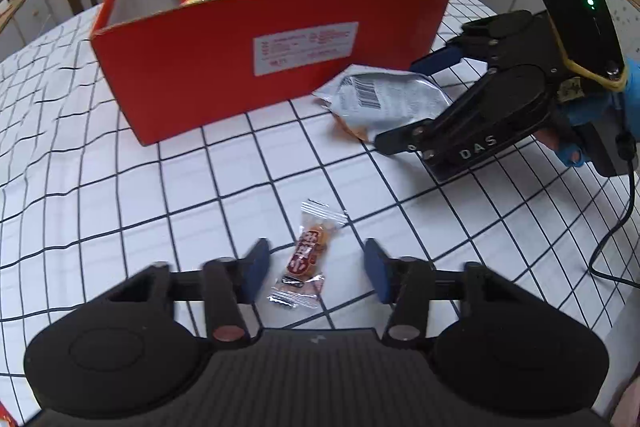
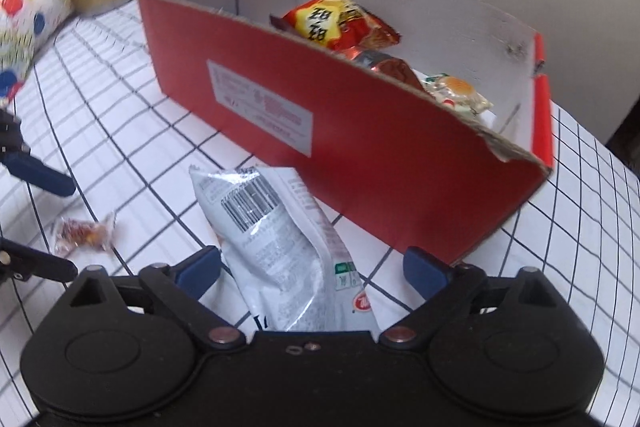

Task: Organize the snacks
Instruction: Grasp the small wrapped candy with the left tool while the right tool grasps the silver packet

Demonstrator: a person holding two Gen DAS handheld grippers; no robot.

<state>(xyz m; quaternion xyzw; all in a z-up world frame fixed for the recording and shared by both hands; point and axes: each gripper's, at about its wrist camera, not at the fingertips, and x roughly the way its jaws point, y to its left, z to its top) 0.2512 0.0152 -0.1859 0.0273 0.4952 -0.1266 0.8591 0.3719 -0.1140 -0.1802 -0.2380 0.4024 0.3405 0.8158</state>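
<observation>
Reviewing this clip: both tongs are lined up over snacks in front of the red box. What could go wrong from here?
The left tongs straddle the small wrapped candy, pads clear of it; flat and slick, it could slip out as they close. The right tongs stand open around the silver pouch, which lies close to the red box; a pad might catch the box wall and shove it.

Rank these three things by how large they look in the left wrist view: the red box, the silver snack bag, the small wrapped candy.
1. red box, clearly the largest.
2. silver snack bag, part of it hidden behind the right gripper.
3. small wrapped candy, smallest even though it lies nearest the camera, between the fingers of the left gripper.
</observation>
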